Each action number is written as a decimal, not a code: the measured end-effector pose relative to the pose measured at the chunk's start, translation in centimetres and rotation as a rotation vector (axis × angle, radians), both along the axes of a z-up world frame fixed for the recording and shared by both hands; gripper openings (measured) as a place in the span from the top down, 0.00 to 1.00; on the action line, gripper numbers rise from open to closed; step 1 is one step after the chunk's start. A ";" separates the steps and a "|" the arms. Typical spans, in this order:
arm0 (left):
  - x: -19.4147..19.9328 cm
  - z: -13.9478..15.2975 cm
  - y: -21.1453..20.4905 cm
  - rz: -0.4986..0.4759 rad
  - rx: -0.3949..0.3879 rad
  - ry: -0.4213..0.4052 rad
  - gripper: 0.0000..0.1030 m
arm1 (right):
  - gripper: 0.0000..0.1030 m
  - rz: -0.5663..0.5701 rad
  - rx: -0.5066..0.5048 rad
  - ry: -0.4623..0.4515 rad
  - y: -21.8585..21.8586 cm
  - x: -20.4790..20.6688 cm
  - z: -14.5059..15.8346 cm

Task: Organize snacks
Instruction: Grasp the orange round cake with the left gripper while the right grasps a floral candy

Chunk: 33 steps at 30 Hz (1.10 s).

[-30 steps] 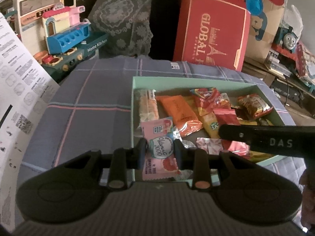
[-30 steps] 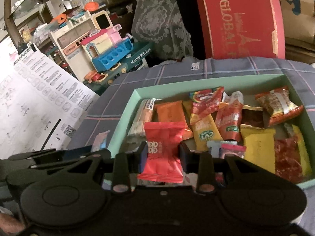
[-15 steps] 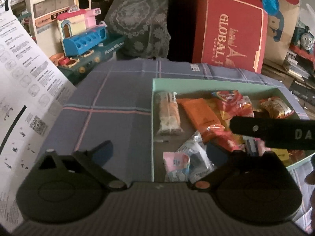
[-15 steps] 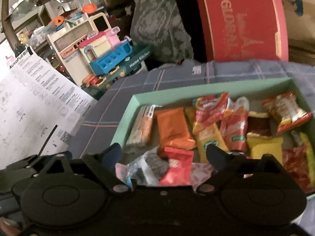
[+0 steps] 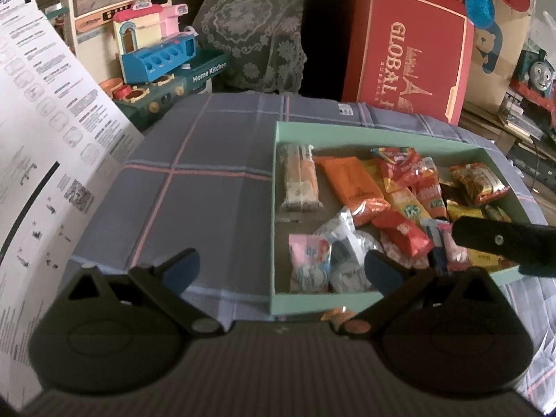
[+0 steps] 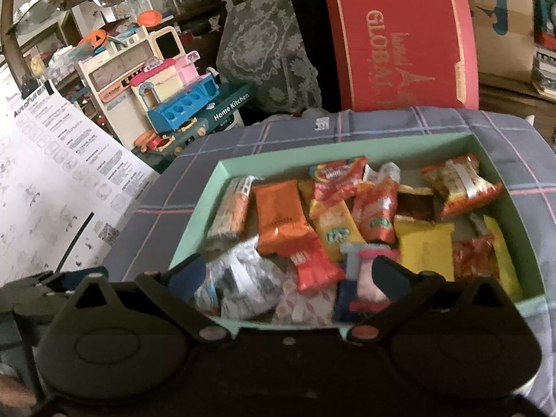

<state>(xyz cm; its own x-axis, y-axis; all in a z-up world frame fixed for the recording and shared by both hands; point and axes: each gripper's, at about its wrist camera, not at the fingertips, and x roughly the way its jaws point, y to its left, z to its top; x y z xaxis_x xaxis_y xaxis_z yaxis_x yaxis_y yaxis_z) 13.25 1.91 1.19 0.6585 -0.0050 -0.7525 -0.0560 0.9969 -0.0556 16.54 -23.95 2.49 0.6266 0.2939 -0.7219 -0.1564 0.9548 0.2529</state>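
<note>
A mint-green box on the plaid cloth holds several snack packets. A pink packet lies loose in its near left corner, beside crinkled silver wrappers. A red packet rests among the others near the front wall. My left gripper hangs wide open over the box's front left corner, with nothing between its fingers. The jaws of my right gripper are opening above the front of the box; the pads touch no packet. One right finger crosses the left wrist view.
The plaid cloth stretches left of the box. A white printed sheet leans at the far left. Behind stand a toy kitchen, a lace-covered cushion and a red gift box. A toy train sits far right.
Both grippers went from shut to wide open. The pink packet left the left gripper and the red packet left the right one; both now lie in the box. Both grippers have shifted.
</note>
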 end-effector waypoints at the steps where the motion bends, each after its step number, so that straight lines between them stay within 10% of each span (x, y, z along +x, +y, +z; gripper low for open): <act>1: -0.3 0.0 0.0 0.002 -0.003 0.005 0.00 | 0.00 -0.002 0.000 0.003 -0.2 -0.3 0.0; 33: -1.1 -6.9 -2.3 0.014 -0.037 0.184 0.00 | 0.00 -0.080 -0.001 0.181 -4.0 -5.5 -6.2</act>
<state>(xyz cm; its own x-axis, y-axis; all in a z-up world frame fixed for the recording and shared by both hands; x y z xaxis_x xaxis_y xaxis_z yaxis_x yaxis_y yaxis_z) 12.10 -0.40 -5.75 0.5098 -0.0266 -0.8599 -0.0826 0.9934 -0.0797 11.08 -27.95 -3.69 0.5078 0.2475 -0.8252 -0.0316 0.9625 0.2693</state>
